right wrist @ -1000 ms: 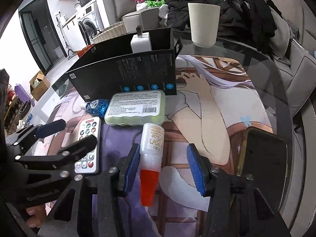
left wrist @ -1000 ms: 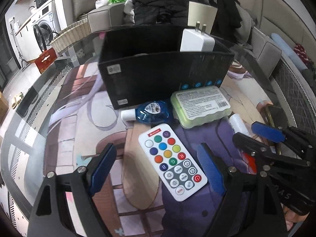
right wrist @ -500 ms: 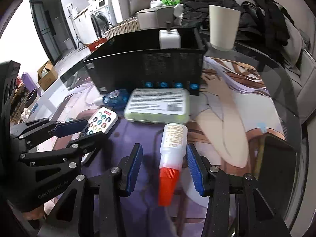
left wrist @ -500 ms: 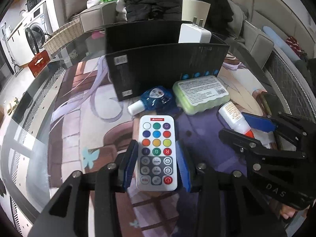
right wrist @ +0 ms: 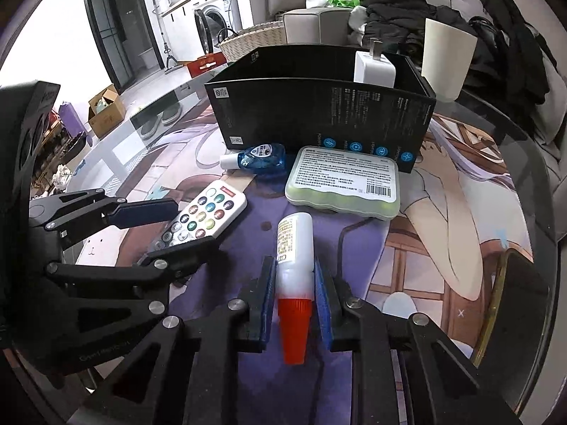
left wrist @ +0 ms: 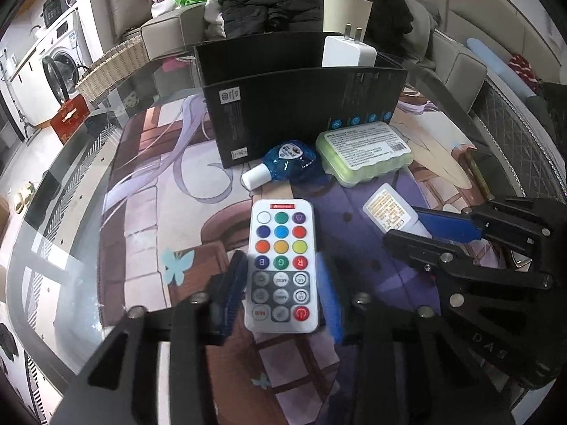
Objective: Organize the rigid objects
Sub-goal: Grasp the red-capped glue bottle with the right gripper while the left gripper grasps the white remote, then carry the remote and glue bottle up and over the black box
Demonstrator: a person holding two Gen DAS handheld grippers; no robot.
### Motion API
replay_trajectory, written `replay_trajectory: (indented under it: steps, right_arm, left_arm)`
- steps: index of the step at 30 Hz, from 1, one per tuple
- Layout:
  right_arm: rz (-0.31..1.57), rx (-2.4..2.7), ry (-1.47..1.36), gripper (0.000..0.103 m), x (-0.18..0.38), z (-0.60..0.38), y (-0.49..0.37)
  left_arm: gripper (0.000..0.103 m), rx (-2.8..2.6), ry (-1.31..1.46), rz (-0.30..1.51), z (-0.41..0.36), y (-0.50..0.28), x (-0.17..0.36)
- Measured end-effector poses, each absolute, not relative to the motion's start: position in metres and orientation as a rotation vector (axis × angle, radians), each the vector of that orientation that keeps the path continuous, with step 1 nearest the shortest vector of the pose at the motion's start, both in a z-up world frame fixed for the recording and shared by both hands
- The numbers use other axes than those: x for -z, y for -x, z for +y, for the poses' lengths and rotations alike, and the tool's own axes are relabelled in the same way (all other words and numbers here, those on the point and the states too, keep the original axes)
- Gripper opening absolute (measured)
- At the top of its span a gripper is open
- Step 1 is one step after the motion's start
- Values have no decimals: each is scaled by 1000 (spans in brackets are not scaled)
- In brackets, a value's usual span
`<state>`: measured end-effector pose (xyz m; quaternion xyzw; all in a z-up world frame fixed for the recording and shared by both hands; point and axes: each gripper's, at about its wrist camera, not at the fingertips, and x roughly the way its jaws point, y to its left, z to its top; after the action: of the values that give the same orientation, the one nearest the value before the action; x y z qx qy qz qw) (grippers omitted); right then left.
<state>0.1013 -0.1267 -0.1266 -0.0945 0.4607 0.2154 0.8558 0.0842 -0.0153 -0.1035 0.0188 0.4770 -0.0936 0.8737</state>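
My left gripper [left wrist: 281, 276] is shut on the lower half of a white remote [left wrist: 281, 262] with coloured buttons, also in the right wrist view [right wrist: 202, 217]. My right gripper [right wrist: 295, 278] is shut on a white glue bottle [right wrist: 294, 248] with a red cap, which also shows in the left wrist view [left wrist: 388, 209]. An open black box [left wrist: 304, 106] stands behind, with a white charger [left wrist: 349, 51] in it. A blue correction tape [left wrist: 283, 164] and a green case [left wrist: 363, 152] lie in front of the box.
A dark phone [right wrist: 514, 301] lies at the right on the printed mat. A white cup [right wrist: 448, 58] stands behind the box. A wicker basket [left wrist: 110, 71] and a sofa piled with clothes [left wrist: 304, 3] are beyond the round glass table's edge [left wrist: 46, 191].
Both grippers have closed: the left on the remote, the right on the glue bottle. Both moved forward over their objects from open positions.
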Motion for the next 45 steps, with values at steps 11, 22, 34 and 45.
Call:
replay_trajectory:
  steps: [11, 22, 34, 45]
  right_arm:
    - [965, -453, 197, 21, 127, -129, -101]
    - [690, -435, 207, 21, 78, -133, -78]
    - [263, -419, 196, 21, -2, -145, -27]
    - [285, -420, 153, 21, -9, -145, -26]
  left_arm:
    - [38, 207, -35, 998, -16, -85, 102]
    - [38, 221, -45, 803, -16, -70, 62]
    - [38, 225, -21, 313, 6, -13, -26]
    - [38, 227, -9, 346, 11, -27, -26]
